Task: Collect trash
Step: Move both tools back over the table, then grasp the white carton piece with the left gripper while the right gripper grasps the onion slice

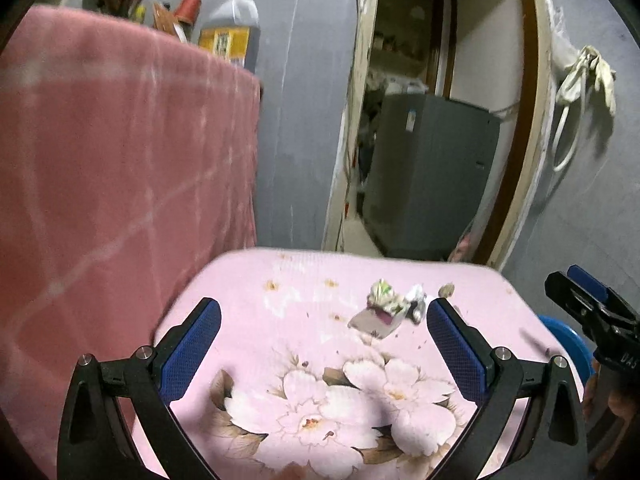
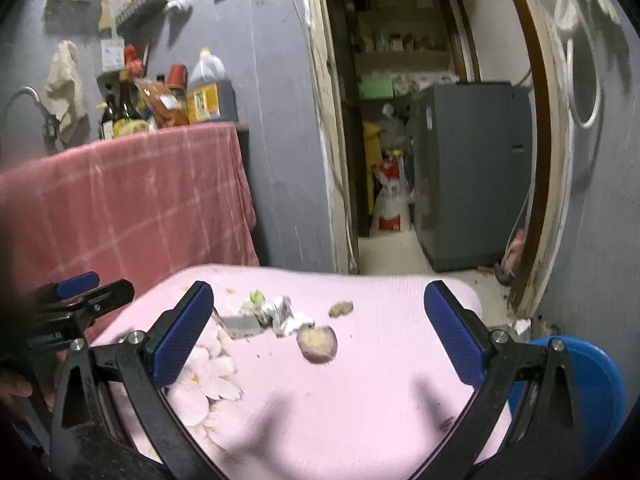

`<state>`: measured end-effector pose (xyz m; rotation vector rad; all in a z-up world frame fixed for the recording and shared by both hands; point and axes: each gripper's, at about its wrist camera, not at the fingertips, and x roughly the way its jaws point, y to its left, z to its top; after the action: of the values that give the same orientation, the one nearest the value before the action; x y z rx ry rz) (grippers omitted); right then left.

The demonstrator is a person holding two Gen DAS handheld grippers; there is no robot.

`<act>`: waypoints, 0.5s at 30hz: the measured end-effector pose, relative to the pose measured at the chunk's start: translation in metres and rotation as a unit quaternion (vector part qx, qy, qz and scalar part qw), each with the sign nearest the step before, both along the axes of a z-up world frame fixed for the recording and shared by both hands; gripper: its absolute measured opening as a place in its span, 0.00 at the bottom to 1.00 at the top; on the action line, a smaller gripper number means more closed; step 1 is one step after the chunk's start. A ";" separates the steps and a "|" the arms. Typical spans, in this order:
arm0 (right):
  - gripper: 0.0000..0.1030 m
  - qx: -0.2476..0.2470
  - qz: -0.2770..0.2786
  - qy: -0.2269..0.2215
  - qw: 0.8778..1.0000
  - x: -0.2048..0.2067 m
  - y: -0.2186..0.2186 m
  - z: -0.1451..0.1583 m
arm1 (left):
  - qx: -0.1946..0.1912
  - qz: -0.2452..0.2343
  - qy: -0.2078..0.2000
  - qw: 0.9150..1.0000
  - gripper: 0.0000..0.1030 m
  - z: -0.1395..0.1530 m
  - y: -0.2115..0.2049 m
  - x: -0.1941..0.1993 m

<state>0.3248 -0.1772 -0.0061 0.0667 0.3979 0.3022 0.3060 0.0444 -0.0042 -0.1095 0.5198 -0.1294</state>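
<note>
Trash is sitting in a little cluster toward the far side of the pink floral table [image 2: 360, 380], and neither tool has touched it yet. Both tongs are spread wide and empty: left gripper [image 1: 324, 344] hovers over the big printed flowers, right gripper [image 2: 320, 336] is lined up more or less behind the pile.

What's there, as far as I can tell: a grey flat card-like piece [image 2: 242, 325], some crumpled wrappers [image 2: 285, 314] right against it, a purplish peel or food scrap [image 2: 318, 344] just beside those, and a smaller brown bit [image 2: 341, 309] a little further off. The frames are blurry, so don't quote me on what exactly each one is.

My take on doing this well: go for one piece at a time with the right gripper, since it's nearest the peel. Come in low so the lower finger slides under the scrap instead of pushing it along the cloth. Close gently, that peel looks soft and could tear or smear. The flat grey piece will probably be the pain; I'd nudge it onto the wrappers or catch an edge.

A blue bin [image 2: 592, 384] sits off the right edge of the table, which I'm guessing is where it all goes. The left gripper could hold the crumpled stuff steady so it doesn't scatter.
</note>
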 end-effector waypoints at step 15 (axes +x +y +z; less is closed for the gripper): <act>0.69 -0.020 0.027 0.166 0.985 0.058 0.001 -0.045 | 0.028 -0.054 0.110 0.992 0.97 -0.036 -0.030 0.051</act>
<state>0.3829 -0.1759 -0.0509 0.0674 0.7384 0.3382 0.3573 0.0146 -0.0400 -0.0407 0.7489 -0.2104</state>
